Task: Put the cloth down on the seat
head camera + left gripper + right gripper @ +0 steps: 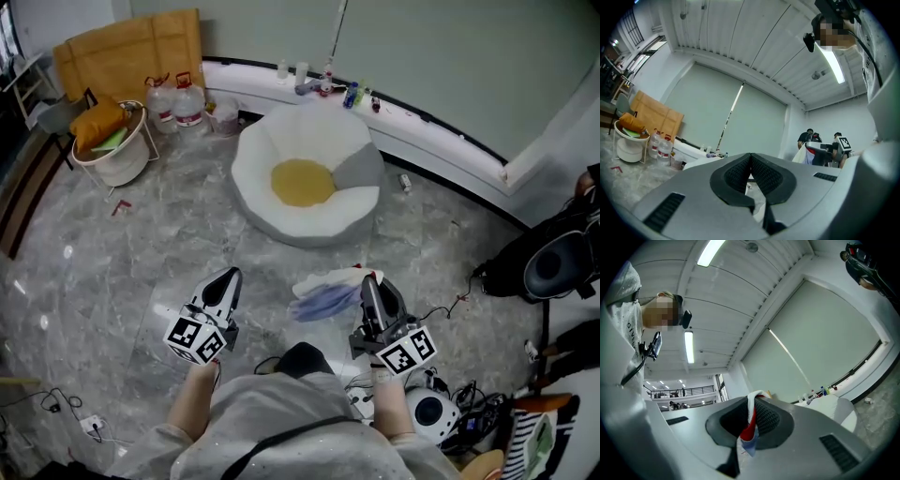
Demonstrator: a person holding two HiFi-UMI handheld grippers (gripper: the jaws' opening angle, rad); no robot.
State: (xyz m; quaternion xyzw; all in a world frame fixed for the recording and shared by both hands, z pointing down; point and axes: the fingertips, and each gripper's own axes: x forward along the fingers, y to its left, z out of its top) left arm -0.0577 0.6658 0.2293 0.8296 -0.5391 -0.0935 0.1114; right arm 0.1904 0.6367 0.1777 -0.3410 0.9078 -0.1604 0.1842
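Two grippers sit low in the head view, both pointing forward toward the seat [258,155], a white round beanbag with a yellow cushion [302,182] in its hollow. The seat stands on the grey marbled floor [141,244], well ahead of the tips. To its left I see a white basket [120,159] holding orange things, water bottles [178,103] and a sheet of cardboard [131,47]. Small bottles [326,84] line the curved ledge behind it, and a black bag [553,262] lies off to the right. The cloth [323,291], pale and bluish, bunches just left of the right gripper [368,281], between it and the left gripper [228,277], short of the seat.

In the left gripper view, the left gripper [751,159] has its jaws pressed together with nothing between them. It tilts upward, so I mostly get wall and ceiling. The cardboard [654,115], basket [630,143] and water bottles [661,143] show at the left, and the right gripper's marker cube [843,143] at the right.

In the right gripper view, the right gripper [752,401] is clamped on the cloth [749,425], a red, white and blue fold pinched between the pads and hanging below them. It also tilts up. The seat [839,411] shows low on the right, and the small bottles [818,392] are beyond it.
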